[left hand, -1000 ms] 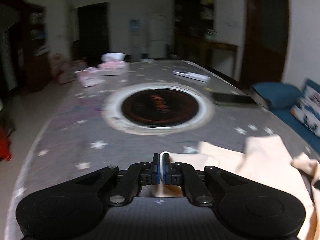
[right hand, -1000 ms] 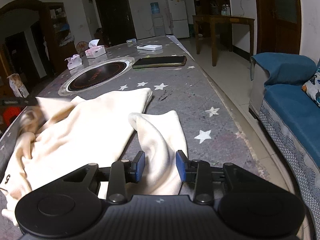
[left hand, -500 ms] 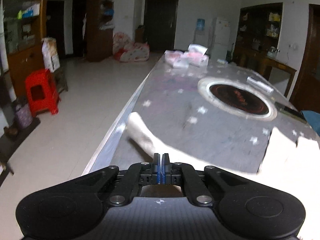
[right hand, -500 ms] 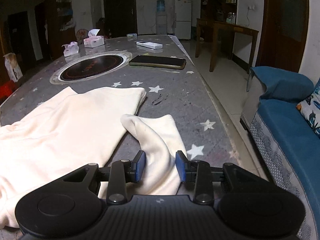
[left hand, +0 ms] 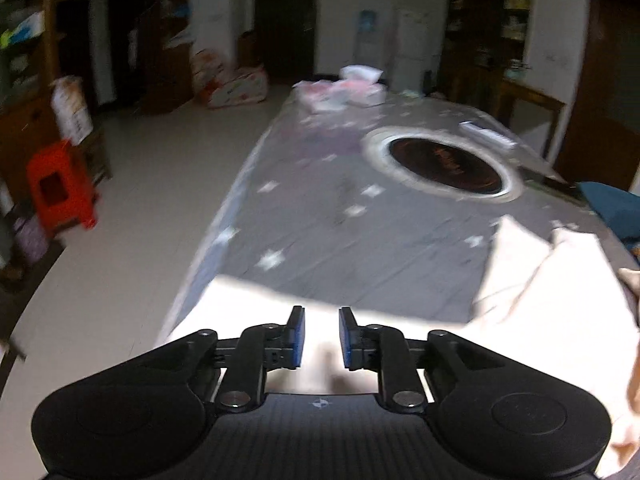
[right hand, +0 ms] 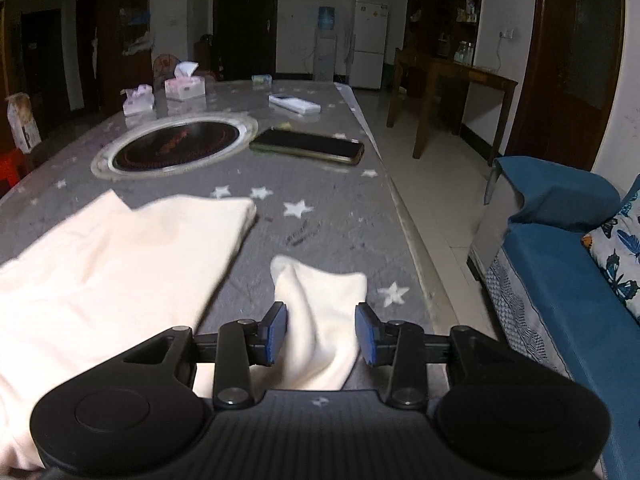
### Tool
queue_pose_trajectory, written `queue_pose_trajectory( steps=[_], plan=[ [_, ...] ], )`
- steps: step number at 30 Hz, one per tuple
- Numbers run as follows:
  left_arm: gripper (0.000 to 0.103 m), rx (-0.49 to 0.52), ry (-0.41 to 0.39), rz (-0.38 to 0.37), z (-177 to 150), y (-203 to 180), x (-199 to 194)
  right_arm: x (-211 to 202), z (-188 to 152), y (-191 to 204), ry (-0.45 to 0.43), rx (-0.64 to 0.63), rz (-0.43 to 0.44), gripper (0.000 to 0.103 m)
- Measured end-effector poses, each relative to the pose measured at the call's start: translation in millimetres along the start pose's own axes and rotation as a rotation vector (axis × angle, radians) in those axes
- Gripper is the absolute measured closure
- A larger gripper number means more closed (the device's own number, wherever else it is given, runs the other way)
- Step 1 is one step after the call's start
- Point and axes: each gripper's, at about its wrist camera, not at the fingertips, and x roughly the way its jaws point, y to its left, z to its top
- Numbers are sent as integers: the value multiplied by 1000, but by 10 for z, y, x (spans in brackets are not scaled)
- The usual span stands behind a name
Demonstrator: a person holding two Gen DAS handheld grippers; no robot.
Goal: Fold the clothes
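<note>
Only right view shows phone (right hand: 307,145) beside garment (right hand: 120,256)

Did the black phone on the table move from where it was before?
No. In the right wrist view the black phone lies just right of the round cooktop, beside its rim, as earlier. Only the camera's view shifted.

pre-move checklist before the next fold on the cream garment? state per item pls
1. Left gripper released: ok, jaws have just been opening, cloth lies below, pads clear.
2. Right gripper grip on sleeve: not ok, sleeve sits between the pads, gap on the right side.
3. Cream garment flat: not ok, creased.
4. Phone clear of the garment: ok.
5. Garment fully on table: cannot tell, near edge hidden.
</note>
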Motion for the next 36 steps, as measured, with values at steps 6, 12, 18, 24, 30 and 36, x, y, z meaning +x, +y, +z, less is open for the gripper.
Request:
queue_pose_trajectory(
  steps=[6, 12, 18, 24, 30, 36],
  plan=[
    [82, 106, 16, -132, 336, -622, 393, 52, 195, 104, 14, 0, 124, 66],
    [82, 175, 72, -212, 530, -1148, 902, 330, 340, 281, 51, -31, 203, 66],
    [53, 242, 80, -227, 620, -1562, 1301, 639, 445, 347, 88, -28, 234, 67],
    [58, 266, 111, -229, 616, -1748, 1612, 889, 546, 314, 110, 16, 265, 69],
    [93, 315, 59, -255, 591, -1802, 1590, 1072, 632, 304, 121, 31, 272, 80],
    [93, 264, -65, -132, 717, -1584, 1454, 1152, 702, 388, 91, -8, 243, 99]
  ],
)
